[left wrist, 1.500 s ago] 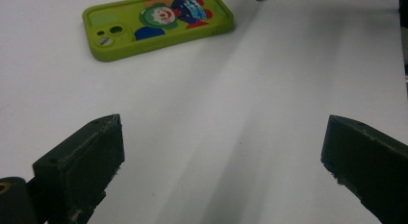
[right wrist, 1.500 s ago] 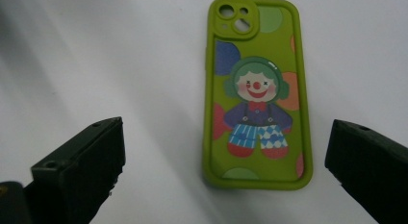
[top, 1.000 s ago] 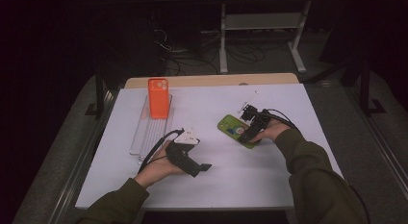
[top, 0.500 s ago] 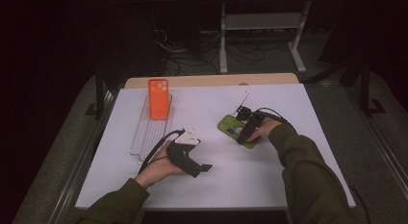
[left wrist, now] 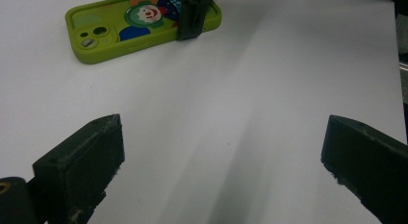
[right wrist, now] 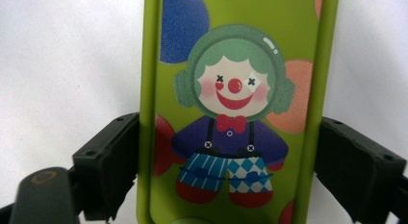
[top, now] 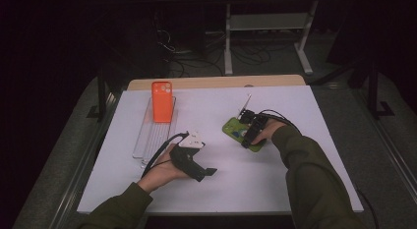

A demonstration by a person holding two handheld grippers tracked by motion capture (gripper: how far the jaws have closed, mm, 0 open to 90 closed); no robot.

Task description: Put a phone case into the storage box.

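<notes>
While lying flat on the white worktop (top: 216,116), right of centre, lime-green rubbery phone case with a cartoon clown print (top: 237,131) seen straddled by the right tool (top: 246,141), black jaws set either side of its long edges. Jaws just been closing in, pads (right wrist: 113,161) now flush against the case's sides in the right gripper view, clown figure framed between them. Whether pressing firmly or merely touching: cannot tell for certain, though no gap visible. Left tool (top: 209,171) resting on the near-left part of the worktop in the person's hand, jaws spread wide over bare white surface, pinching nothing; green case (left wrist: 144,23) visible beyond them, well apart. Orange phone case (top: 162,101) standing at the far left, propped on a clear ridged plastic rack (top: 153,135).
</notes>
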